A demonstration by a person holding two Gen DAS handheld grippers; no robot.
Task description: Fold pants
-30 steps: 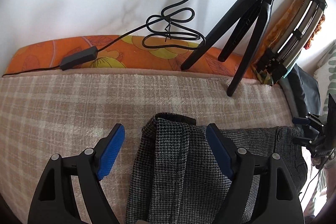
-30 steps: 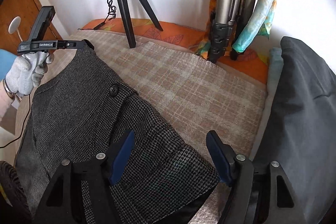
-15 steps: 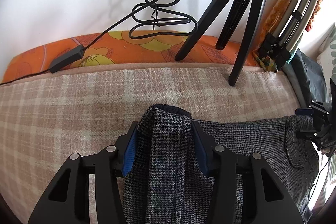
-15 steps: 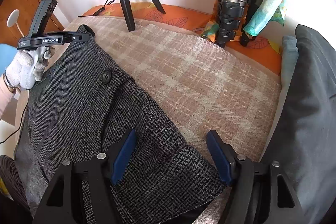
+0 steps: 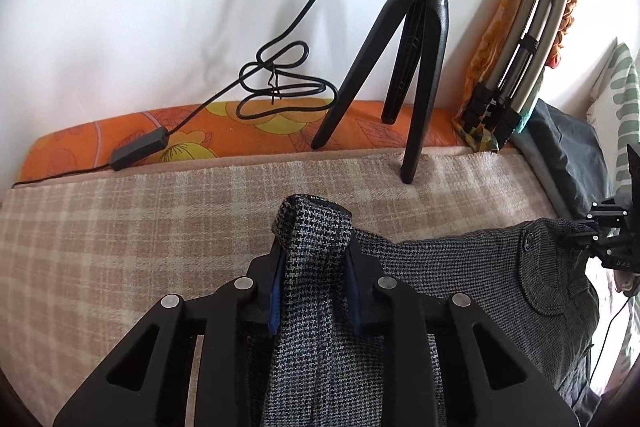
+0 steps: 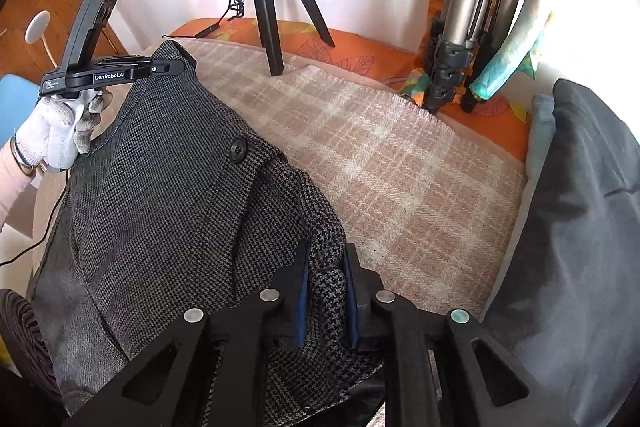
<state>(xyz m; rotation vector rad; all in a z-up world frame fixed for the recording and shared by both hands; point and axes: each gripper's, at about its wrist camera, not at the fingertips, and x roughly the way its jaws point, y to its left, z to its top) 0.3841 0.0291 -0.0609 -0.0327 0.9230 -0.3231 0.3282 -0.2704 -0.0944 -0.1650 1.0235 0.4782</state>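
Note:
Grey houndstooth pants (image 5: 460, 279) lie across a beige plaid blanket (image 5: 120, 227), waistband stretched between my two grippers. My left gripper (image 5: 314, 267) is shut on one waistband corner, which bunches up between its blue pads. My right gripper (image 6: 325, 279) is shut on the other waistband corner. In the right wrist view the pants (image 6: 160, 207) spread left, with a black button (image 6: 237, 149), up to my left gripper (image 6: 176, 67), held by a white-gloved hand. My right gripper also shows at the right edge of the left wrist view (image 5: 600, 231).
A black tripod (image 5: 416, 67) stands at the blanket's far edge with a coiled cable (image 5: 280, 83) against the white wall. A folded metal tripod (image 6: 464, 27) leans in the corner. A dark grey cushion (image 6: 580, 227) lies to the right. An orange floral sheet (image 5: 200, 135) borders the blanket.
Both grippers have closed on the waistband corners; the left shut first, the right within the last half second. The fabric now bunches between the pads and is lifted slightly.

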